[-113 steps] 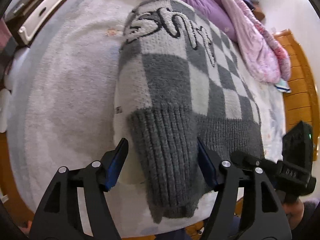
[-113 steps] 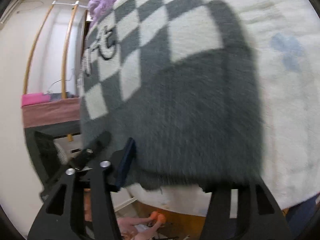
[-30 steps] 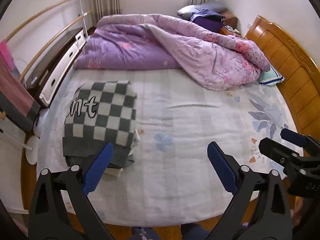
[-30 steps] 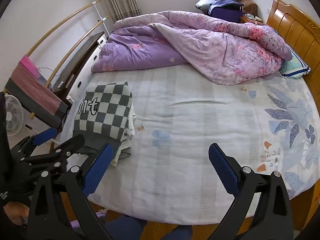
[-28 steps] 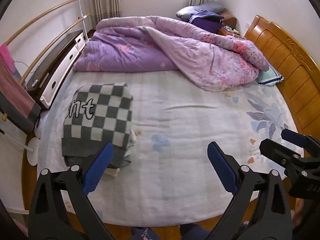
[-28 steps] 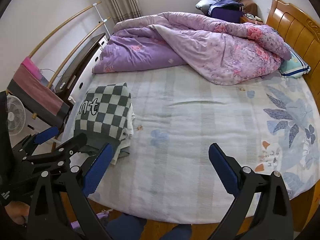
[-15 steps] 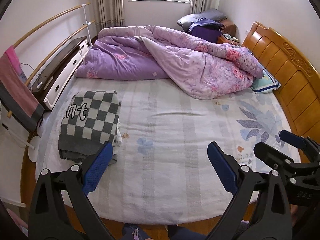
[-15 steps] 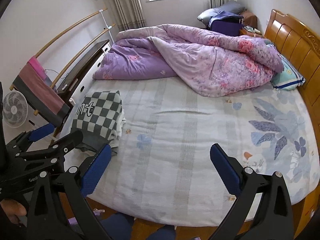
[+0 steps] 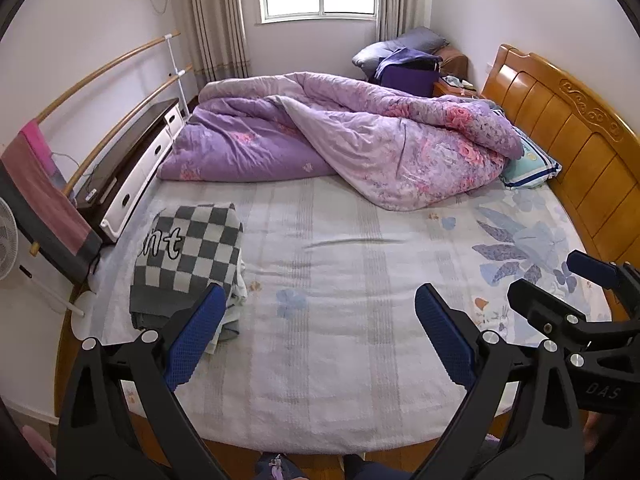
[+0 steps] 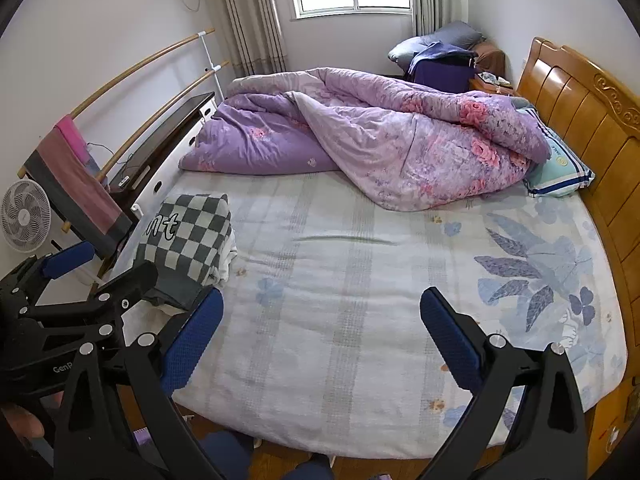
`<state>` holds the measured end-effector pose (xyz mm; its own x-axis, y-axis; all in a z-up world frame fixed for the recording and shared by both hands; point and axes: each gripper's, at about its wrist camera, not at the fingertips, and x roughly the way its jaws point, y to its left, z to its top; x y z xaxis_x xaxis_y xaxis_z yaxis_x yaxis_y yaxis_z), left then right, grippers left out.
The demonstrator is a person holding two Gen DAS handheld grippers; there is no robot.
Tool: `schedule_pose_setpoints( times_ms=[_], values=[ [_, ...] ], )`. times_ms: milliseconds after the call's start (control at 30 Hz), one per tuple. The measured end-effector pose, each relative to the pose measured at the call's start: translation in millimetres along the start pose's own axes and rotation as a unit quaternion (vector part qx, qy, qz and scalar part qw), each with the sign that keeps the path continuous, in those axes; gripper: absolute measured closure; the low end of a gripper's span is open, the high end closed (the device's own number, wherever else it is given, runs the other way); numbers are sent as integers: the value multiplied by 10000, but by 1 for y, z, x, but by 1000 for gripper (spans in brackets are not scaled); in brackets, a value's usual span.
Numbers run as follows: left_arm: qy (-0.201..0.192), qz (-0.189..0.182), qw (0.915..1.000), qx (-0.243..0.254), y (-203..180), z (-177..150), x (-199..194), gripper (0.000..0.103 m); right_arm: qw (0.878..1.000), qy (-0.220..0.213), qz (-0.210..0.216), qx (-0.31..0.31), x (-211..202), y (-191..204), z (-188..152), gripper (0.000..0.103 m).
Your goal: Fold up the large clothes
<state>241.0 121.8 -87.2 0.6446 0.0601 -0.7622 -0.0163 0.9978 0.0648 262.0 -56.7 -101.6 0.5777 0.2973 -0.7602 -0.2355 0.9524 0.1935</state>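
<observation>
A folded grey-and-white checkered sweater (image 9: 188,254) with black lettering lies on a stack of folded clothes at the left edge of the bed (image 9: 340,320); it also shows in the right wrist view (image 10: 186,236). My left gripper (image 9: 320,312) is open and empty, held back from the bed's foot. My right gripper (image 10: 322,316) is open and empty, also held off the foot of the bed. Each gripper shows at the edge of the other's view.
A rumpled purple floral duvet (image 9: 360,140) covers the far half of the bed. A wooden headboard (image 9: 568,136) runs along the right. A dresser (image 9: 128,168), a rail with a towel (image 9: 44,196) and a fan (image 10: 24,216) stand on the left.
Both grippers let go of the sweater's hem and pulled up and back from the bed. The folded sweater stays on the stack at the left.
</observation>
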Motion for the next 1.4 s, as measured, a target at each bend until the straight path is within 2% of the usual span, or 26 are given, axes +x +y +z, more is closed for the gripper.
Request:
schedule_pose_setpoints(
  times_ms=[600, 1067, 1400],
  values=[
    [-310, 67, 9994, 101, -12, 1, -24, 7, 9997, -232, -107, -25, -22, -6, -3, 8],
    [-788, -2, 9968, 98, -17, 6, -42, 7, 9979, -553, -291, -168, -38, -2, -4, 8],
    [-843, -48, 9964, 80, -16, 6, -42, 7, 9973, -622, -339, -194, -40, -1, -3, 8]
  ],
)
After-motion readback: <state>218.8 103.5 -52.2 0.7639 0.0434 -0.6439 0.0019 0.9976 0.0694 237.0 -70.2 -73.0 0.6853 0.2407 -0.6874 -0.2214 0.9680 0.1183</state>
